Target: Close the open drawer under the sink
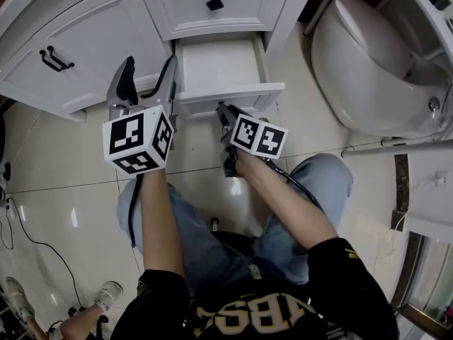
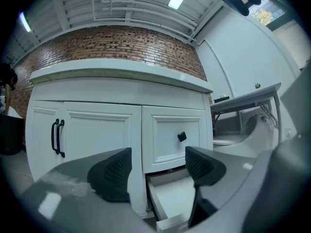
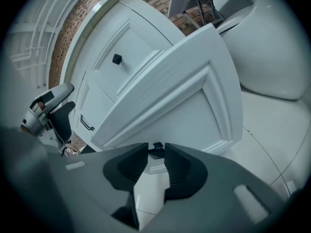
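Observation:
The open bottom drawer (image 1: 223, 66) sticks out of the white vanity (image 1: 92, 41), white inside and holding nothing that I can see. My right gripper (image 1: 221, 109) is at the drawer's front panel (image 3: 180, 106), and in the right gripper view its jaws (image 3: 155, 154) are shut on the small black knob (image 3: 156, 147) at their tips. My left gripper (image 1: 150, 66) hovers open just left of the drawer, in front of the cabinet door. In the left gripper view the left gripper (image 2: 158, 171) holds nothing, and the drawer (image 2: 175, 203) shows low between its pads.
A closed upper drawer with a black knob (image 1: 214, 3) sits above the open one. Black door handles (image 1: 53, 59) are to the left. A white toilet (image 1: 375, 62) stands close on the right. The person's knees (image 1: 311, 183) and a floor cable (image 1: 28, 241) are below.

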Demonstrator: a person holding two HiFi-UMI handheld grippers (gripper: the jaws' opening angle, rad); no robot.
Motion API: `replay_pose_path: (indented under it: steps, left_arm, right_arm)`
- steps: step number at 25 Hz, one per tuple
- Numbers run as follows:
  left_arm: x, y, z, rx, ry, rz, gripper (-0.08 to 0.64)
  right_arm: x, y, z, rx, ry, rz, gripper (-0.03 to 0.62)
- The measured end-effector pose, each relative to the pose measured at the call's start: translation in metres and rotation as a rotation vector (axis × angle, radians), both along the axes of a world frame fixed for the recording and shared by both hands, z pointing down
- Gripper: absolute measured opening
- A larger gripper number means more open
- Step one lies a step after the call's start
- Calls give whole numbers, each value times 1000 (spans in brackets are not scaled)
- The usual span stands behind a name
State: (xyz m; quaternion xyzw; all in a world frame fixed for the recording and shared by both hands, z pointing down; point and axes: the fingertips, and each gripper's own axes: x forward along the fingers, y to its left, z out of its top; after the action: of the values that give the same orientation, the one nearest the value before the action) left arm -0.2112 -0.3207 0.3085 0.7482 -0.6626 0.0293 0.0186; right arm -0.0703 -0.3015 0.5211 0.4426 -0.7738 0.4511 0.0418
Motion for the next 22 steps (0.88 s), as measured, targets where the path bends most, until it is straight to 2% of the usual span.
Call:
replay_pose_path:
  steps: [7, 12, 16, 18, 19, 22]
  left_arm:
    - [-15, -40, 32, -51, 71, 31, 350]
    - [-18, -59, 47, -80, 68, 52, 350]
    - [-35, -62, 53, -90, 47, 29, 350]
    - [-42, -61, 58, -104, 45, 21, 350]
    - [-45, -61, 60, -112, 46, 18, 350]
    - [-51, -60, 61, -123, 47, 9, 350]
  right_arm:
    - [-11, -58, -5, 87, 8, -33, 109]
    - [-17, -102, -7, 119, 5, -69, 109]
    - [-25, -140, -9, 164, 24, -67, 107]
    - [-30, -158, -10, 220, 74, -70, 104]
    - [-33, -163, -11, 252, 129, -88, 117]
    - [-42, -166, -12, 347, 363, -173, 121]
